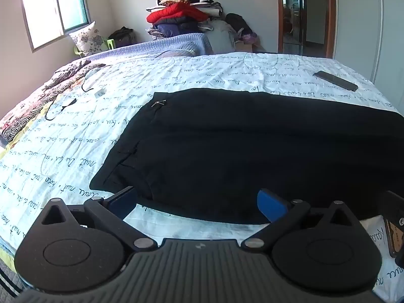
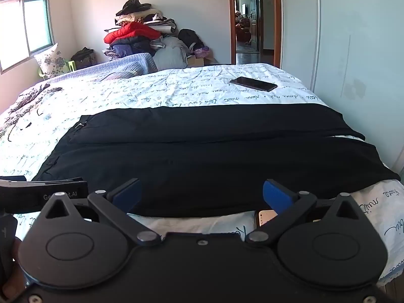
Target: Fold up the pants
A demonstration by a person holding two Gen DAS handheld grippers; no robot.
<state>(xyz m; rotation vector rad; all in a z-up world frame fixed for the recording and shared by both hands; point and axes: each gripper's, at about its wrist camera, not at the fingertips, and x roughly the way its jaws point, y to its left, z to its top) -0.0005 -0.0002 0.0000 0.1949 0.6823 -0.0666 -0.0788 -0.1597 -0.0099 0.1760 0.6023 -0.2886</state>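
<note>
Black pants lie flat across the bed, waistband to the left with a small metal zipper pull, both legs running side by side to the right edge. My left gripper hovers over the near hem by the waist end, jaws wide open, nothing between them. My right gripper is open too, held just above the near edge of the closer leg. Part of the left gripper's body shows at the left of the right wrist view.
The bed has a white quilt with script print. A dark phone lies beyond the pants at the right. Cables and a charger lie at the left. A clothes pile, a window, a doorway and a white wardrobe surround the bed.
</note>
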